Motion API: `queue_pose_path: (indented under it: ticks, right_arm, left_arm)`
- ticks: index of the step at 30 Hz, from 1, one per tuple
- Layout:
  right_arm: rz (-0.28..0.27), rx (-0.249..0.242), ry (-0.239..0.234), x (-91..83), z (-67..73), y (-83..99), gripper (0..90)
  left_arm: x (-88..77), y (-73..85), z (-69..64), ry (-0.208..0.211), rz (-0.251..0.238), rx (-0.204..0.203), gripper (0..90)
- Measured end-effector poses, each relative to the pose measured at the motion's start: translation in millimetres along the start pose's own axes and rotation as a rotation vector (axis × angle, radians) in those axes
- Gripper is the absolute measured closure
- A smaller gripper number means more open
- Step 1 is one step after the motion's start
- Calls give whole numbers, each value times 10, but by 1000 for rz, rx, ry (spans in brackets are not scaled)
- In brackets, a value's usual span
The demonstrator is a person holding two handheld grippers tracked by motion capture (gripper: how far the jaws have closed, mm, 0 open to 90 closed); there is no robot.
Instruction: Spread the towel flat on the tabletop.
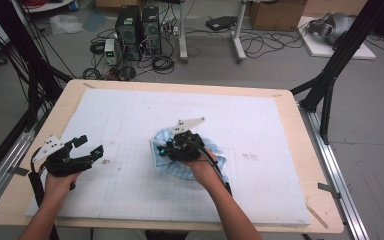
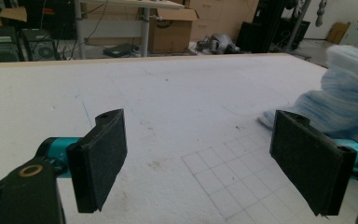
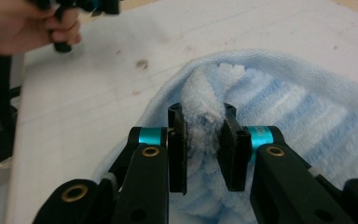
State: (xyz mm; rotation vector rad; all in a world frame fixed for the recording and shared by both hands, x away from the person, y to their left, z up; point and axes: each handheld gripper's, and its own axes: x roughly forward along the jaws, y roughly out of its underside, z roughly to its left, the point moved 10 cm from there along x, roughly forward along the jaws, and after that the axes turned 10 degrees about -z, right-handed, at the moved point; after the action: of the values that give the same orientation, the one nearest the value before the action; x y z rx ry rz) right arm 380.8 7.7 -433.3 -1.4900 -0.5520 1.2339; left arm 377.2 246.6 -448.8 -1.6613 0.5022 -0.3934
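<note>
A light blue striped towel (image 1: 211, 156) lies crumpled near the middle of the white foam mat (image 1: 130, 115). My right gripper (image 1: 166, 150) sits on top of it, and its jaws are shut on a raised fold of the towel (image 3: 204, 116). Between the two black pads (image 3: 177, 149) the fluffy cloth is pinched. My left gripper (image 1: 91, 145) hovers over the mat's left side, apart from the towel, its jaws wide open with nothing between them (image 2: 200, 158). The towel's edge (image 2: 340, 100) shows at the right of the left gripper view.
The mat covers a wooden table (image 1: 305, 150) whose edges run close on all sides. Black frame posts (image 1: 30, 85) stand at the left and another (image 1: 330, 80) at the right. Computers (image 1: 137, 30), cables and boxes sit on the floor beyond the far edge.
</note>
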Motion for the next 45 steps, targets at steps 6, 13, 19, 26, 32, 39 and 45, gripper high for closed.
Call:
queue_pose_path:
  ticks: [6, 13, 19, 26, 32, 39, 45]
  right_arm:
    - [19, 20, 48, 358, -314, -200, 757]
    - [7, 1, 139, 626, -611, -367, 758]
    - [-95, 12, 301, 624, -1011, -585, 749]
    - [-110, 89, 387, 378, -1245, -442, 487]
    - [-64, 49, 427, 1, -1247, -223, 469]
    - [135, 12, 360, 84, -1154, 270, 442]
    - [253, -35, 327, 406, -1077, 526, 770]
  left_arm:
    - [-6, -7, 24, -7, -6, -6, 192]
    - [-26, 3, 58, -14, -5, -14, 194]
    - [-25, 13, 48, -9, 0, -13, 195]
    - [-5, 42, 25, 1, 11, -11, 196]
    - [9, 52, 9, 4, 16, -9, 199]
    - [49, 69, -39, 16, 24, -7, 200]
    - [57, 83, -46, 19, 30, -8, 202]
